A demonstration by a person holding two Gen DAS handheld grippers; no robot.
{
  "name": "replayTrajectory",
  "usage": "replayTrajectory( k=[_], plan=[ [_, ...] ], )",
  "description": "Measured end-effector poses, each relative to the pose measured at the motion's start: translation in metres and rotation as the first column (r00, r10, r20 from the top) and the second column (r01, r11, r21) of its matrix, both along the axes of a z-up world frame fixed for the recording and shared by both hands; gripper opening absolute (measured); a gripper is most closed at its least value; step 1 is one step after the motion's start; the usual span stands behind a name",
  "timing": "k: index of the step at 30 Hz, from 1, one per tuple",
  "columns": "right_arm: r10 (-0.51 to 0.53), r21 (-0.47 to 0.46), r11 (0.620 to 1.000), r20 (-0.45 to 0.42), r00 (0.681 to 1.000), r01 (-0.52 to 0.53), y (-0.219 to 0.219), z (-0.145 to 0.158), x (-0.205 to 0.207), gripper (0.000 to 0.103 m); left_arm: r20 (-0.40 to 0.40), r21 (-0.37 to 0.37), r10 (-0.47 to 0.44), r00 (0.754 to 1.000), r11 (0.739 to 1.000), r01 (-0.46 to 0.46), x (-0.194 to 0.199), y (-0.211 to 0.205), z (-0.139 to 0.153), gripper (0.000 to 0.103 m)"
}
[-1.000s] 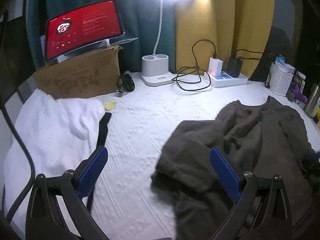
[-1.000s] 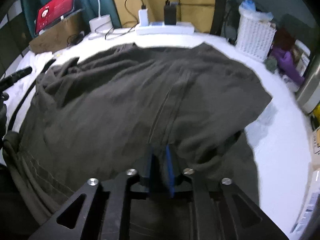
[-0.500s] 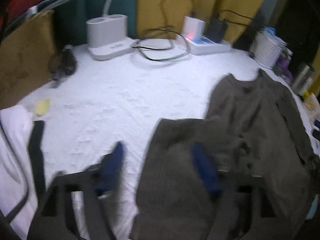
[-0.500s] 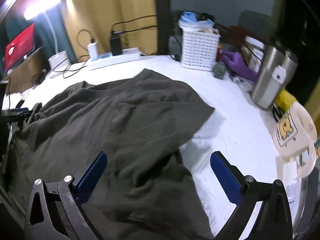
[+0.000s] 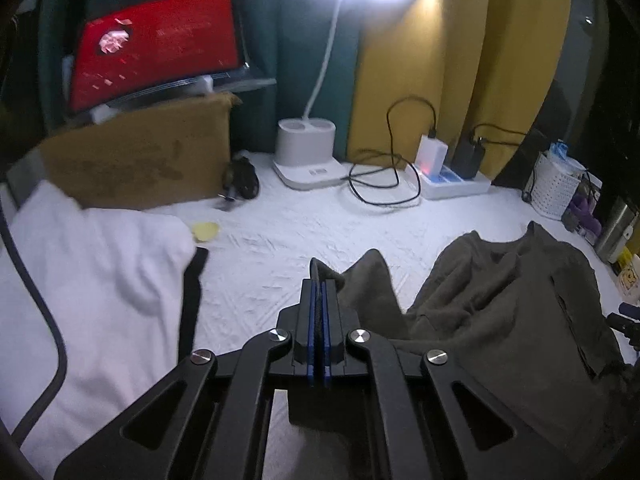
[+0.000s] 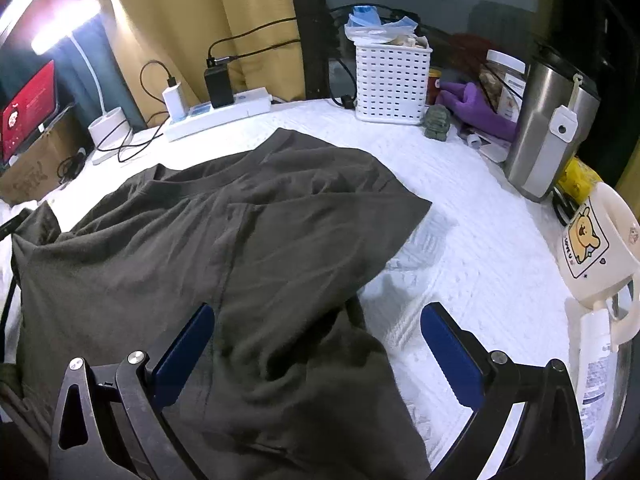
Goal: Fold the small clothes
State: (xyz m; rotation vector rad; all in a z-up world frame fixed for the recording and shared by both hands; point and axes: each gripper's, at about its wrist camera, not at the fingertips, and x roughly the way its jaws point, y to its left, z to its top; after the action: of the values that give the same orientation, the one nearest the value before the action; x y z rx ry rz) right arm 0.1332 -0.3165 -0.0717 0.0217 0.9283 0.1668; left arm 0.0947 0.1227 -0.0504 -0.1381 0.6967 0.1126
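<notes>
A dark olive-grey garment (image 5: 500, 300) lies rumpled on the white bedding (image 5: 280, 240). My left gripper (image 5: 319, 292) is shut, with a raised corner of the garment pinched between its blue pads (image 5: 326, 320). From that grip the cloth runs off to the right in a fold. In the right wrist view the same garment (image 6: 240, 240) spreads out flat, one sleeve pointing right. My right gripper (image 6: 318, 344) stands wide open just above the garment's near edge. Its pads (image 6: 188, 344) press on nothing.
A white cloth (image 5: 92, 280) lies at the left, with a cardboard box (image 5: 140, 156) and a red screen (image 5: 156, 44) behind it. A lamp base (image 5: 306, 148) and power strip (image 5: 452, 184) with cables line the back. A white basket (image 6: 392, 80), steel tumbler (image 6: 548, 128) and mug (image 6: 596, 248) crowd the right edge.
My left gripper went from wide open to shut on a corner of the garment, which now stands raised. My right gripper let go of the cloth and opened wide.
</notes>
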Motion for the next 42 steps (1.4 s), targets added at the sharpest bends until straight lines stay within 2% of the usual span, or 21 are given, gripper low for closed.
replayTrajectory(
  k=[4,8,11,13,15,17,19,20,21,22,26,29,31,32,35,38,42],
  plan=[
    [0.016,0.010,1.000,0.014,1.000,-0.016,0.002,0.003,-0.004,0.103,0.059,0.030,-0.026,0.998,0.999,0.024,-0.015,-0.026,0.020,0.001],
    [0.021,0.027,0.999,0.029,0.999,-0.022,-0.001,0.007,-0.012,0.103,0.071,0.051,-0.134,0.988,0.990,0.131,-0.018,-0.065,0.028,0.001],
    [0.013,0.044,0.999,0.039,0.999,-0.014,-0.008,0.007,-0.018,0.103,0.027,0.055,-0.235,0.972,0.971,0.233,-0.014,-0.101,0.018,0.001],
    [0.001,0.054,0.999,0.048,0.999,-0.003,-0.013,0.008,-0.023,0.103,-0.048,0.070,-0.290,0.956,0.953,0.293,-0.008,-0.123,0.004,0.002],
    [-0.008,0.065,0.998,0.052,0.999,0.005,-0.018,0.009,-0.027,0.103,-0.114,0.012,-0.339,0.934,0.939,0.342,-0.006,-0.136,-0.010,0.002],
    [-0.018,0.067,0.998,0.057,0.998,0.014,-0.024,0.009,-0.031,0.103,-0.177,-0.012,-0.390,0.904,0.919,0.394,-0.011,-0.148,-0.018,0.003],
    [-0.029,0.073,0.997,0.058,0.998,0.025,-0.031,0.008,-0.034,0.103,-0.204,-0.048,-0.419,0.885,0.907,0.419,-0.021,-0.148,-0.019,0.008],
    [-0.037,0.078,0.996,0.056,0.998,0.033,-0.035,0.007,-0.034,0.103,-0.204,-0.065,-0.425,0.882,0.905,0.421,-0.026,-0.145,-0.017,0.021],
    [-0.041,0.080,0.996,0.054,0.998,0.037,-0.037,0.005,-0.034,0.103,-0.199,-0.073,-0.424,0.883,0.905,0.418,-0.031,-0.139,-0.012,0.034],
    [-0.043,0.082,0.996,0.053,0.998,0.039,-0.039,0.004,-0.034,0.103,-0.191,-0.071,-0.415,0.889,0.909,0.410,-0.036,-0.132,-0.006,0.037],
    [-0.039,0.086,0.996,0.059,0.997,0.034,-0.041,0.003,-0.031,0.103,-0.142,-0.034,-0.351,0.926,0.936,0.350,-0.036,-0.090,0.020,0.038],
    [-0.037,0.090,0.996,0.073,0.997,0.030,-0.041,0.006,-0.026,0.103,-0.122,0.000,-0.264,0.957,0.964,0.266,-0.013,-0.053,0.031,0.038],
    [-0.037,0.087,0.996,0.081,0.996,0.030,-0.042,0.008,-0.022,0.103,-0.100,0.022,-0.242,0.965,0.969,0.245,0.009,-0.042,0.035,0.039],
    [-0.038,0.085,0.996,0.084,0.996,0.030,-0.041,0.009,-0.020,0.103,-0.105,0.033,-0.248,0.963,0.967,0.252,0.022,-0.042,0.034,0.044],
    [-0.041,0.079,0.996,0.092,0.995,0.033,-0.043,0.012,-0.013,0.103,-0.132,0.043,-0.301,0.945,0.950,0.309,0.060,-0.055,0.020,0.046],
    [-0.050,0.074,0.996,0.091,0.995,0.044,-0.045,0.012,-0.006,0.103,-0.185,0.020,-0.369,0.911,0.925,0.379,0.097,-0.072,-0.005,0.046],
    [-0.070,0.067,0.996,0.080,0.994,0.065,-0.048,0.008,0.003,0.103,-0.297,0.026,-0.441,0.847,0.883,0.469,0.131,-0.101,-0.042,0.046]
  ],
)
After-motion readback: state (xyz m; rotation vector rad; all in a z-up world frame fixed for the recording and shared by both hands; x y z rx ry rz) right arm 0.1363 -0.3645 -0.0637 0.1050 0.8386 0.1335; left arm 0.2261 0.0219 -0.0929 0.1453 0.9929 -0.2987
